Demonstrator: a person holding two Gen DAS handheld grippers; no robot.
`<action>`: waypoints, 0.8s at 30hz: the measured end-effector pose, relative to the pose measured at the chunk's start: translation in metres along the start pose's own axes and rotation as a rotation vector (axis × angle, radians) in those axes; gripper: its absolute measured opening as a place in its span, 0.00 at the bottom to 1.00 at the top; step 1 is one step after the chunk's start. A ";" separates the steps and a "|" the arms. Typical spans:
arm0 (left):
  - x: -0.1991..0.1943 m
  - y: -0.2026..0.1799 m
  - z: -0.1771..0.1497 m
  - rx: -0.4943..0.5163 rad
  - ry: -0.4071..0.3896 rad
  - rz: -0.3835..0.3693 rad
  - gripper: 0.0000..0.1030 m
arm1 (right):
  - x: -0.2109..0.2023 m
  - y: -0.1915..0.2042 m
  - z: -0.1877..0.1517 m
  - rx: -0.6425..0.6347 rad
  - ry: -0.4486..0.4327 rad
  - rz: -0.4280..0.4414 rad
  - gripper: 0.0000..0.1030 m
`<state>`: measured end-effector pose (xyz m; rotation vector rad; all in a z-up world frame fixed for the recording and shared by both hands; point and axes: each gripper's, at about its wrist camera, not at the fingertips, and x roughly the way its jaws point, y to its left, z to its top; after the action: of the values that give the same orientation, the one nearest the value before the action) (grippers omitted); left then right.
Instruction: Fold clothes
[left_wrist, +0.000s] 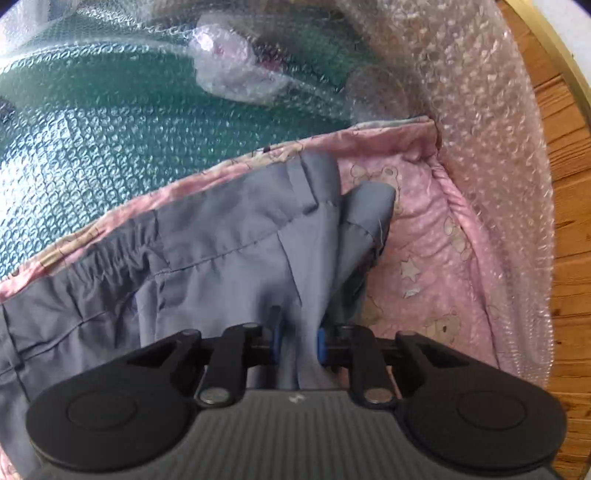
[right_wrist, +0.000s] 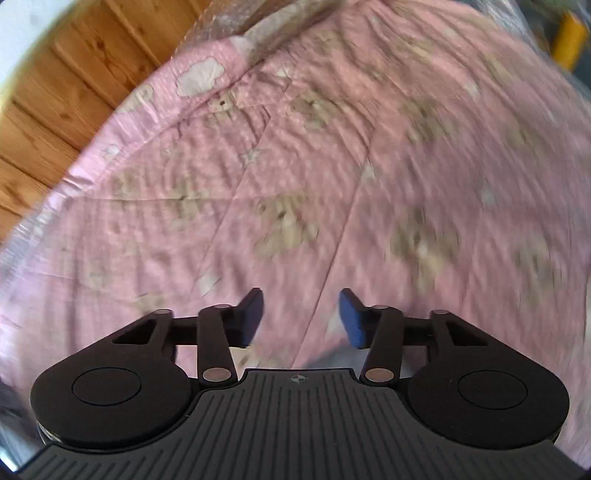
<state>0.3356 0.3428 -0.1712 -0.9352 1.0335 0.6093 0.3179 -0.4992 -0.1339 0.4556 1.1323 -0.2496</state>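
Left gripper (left_wrist: 298, 338) narrow around grey garment (left_wrist: 207, 236); right gripper (right_wrist: 301, 317) wide, empty over pink sheet (right_wrist: 332, 166); no legible writing.

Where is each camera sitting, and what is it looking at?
Left wrist view: sits on the left gripper, looking down along its fingers at grey trousers on a pink bear-print blanket; grey cloth runs between the blue pads; bubble wrap lies beyond.
Right wrist view: sits on the right gripper, looking down at the blurred blanket; its jaws are apart with nothing between.
No hand or sleeve shows in either view.
Shared: the pink blanket and the wooden floor.
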 end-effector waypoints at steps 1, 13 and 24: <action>-0.004 -0.001 -0.004 0.031 -0.031 -0.010 0.25 | -0.012 -0.006 -0.006 -0.029 -0.043 0.020 0.55; -0.059 0.037 -0.027 0.176 -0.129 0.025 0.47 | -0.033 -0.155 -0.143 -0.132 0.053 0.247 0.62; -0.082 0.003 -0.036 0.327 -0.201 -0.048 0.47 | -0.032 -0.184 -0.164 -0.054 0.112 0.523 0.63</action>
<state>0.2836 0.3126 -0.1050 -0.5976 0.8942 0.4659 0.0950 -0.5857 -0.2028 0.7053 1.0851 0.2652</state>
